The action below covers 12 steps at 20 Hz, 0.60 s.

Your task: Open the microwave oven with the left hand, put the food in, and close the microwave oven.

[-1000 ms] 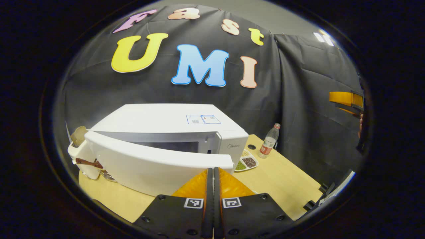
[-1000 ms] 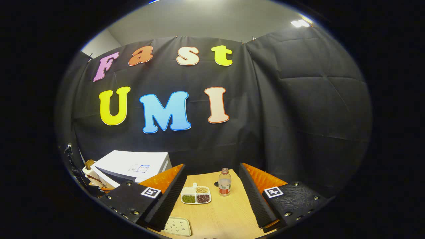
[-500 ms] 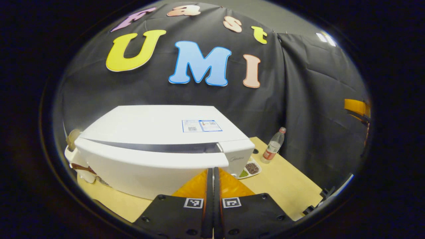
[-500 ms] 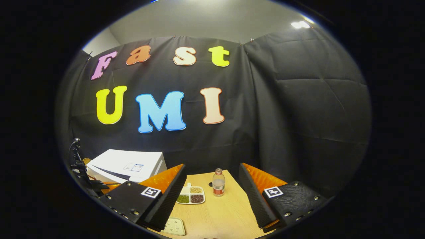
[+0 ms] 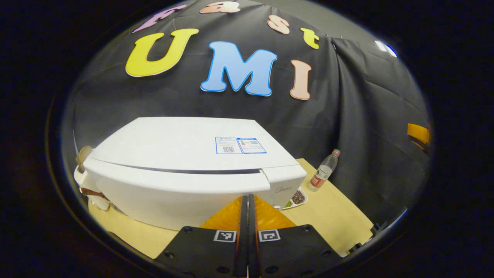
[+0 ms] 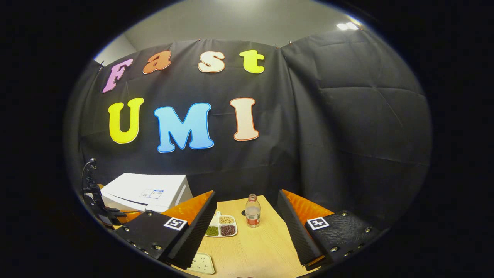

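Left gripper (image 5: 247,200) pinched tight on nothing, tips against the closed microwave door (image 5: 173,193) at twelve o'clock, right gripper (image 6: 247,206) spread wide, empty, over the table (image 6: 262,247).

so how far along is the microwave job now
Nearly finished. The microwave door sits almost flush, only a thin dark seam showing. The left gripper, fingers together, is against the door's lower edge. The right gripper is open and empty. Left: confirming full latch.

table (image 6: 254,247) | on it: microwave (image 5: 185,154), bottle (image 6: 252,211), divided dish (image 6: 220,228), 1 small tray (image 6: 202,263)
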Each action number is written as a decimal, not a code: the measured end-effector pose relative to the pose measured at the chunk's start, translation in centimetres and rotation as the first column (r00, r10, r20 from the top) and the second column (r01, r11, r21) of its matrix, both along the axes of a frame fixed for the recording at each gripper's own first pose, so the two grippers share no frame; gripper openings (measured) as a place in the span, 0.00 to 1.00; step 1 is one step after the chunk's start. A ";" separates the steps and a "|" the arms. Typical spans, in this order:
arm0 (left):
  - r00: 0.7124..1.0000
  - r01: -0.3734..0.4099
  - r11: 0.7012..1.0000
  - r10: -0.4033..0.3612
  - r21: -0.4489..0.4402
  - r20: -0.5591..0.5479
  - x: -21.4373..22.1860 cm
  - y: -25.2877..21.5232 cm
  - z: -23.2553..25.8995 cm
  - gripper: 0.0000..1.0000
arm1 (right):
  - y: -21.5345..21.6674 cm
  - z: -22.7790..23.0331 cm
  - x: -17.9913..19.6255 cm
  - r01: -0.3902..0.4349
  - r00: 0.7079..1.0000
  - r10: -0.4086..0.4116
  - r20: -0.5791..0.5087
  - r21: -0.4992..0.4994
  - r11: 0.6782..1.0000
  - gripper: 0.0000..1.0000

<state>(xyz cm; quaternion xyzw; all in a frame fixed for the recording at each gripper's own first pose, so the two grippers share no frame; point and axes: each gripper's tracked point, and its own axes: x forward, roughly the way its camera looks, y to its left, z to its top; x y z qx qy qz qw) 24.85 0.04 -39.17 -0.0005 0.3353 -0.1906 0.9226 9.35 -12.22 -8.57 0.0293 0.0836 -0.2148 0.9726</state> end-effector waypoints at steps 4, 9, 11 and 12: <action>1.000 -0.011 1.000 0.011 0.010 0.006 0.9 0.0 -0.2 0.07 | 0.4 -0.3 0.8 -0.028 1.000 0.028 0.000 0.015 0.999 0.97; 0.999 -0.041 0.998 0.042 0.043 -0.027 1.1 0.6 -0.6 0.07 | 1.7 -0.2 1.0 -0.102 0.995 0.102 0.004 0.027 0.994 0.97; 0.999 -0.048 0.995 0.046 0.089 0.028 0.9 1.0 0.9 0.07 | 2.7 -0.3 0.9 -0.158 0.987 0.158 0.003 0.029 0.987 0.97; 0.998 -0.046 0.995 0.042 0.090 0.050 0.6 0.8 1.9 0.07 | 3.0 -0.1 0.8 -0.187 0.982 0.187 0.004 0.025 0.982 0.97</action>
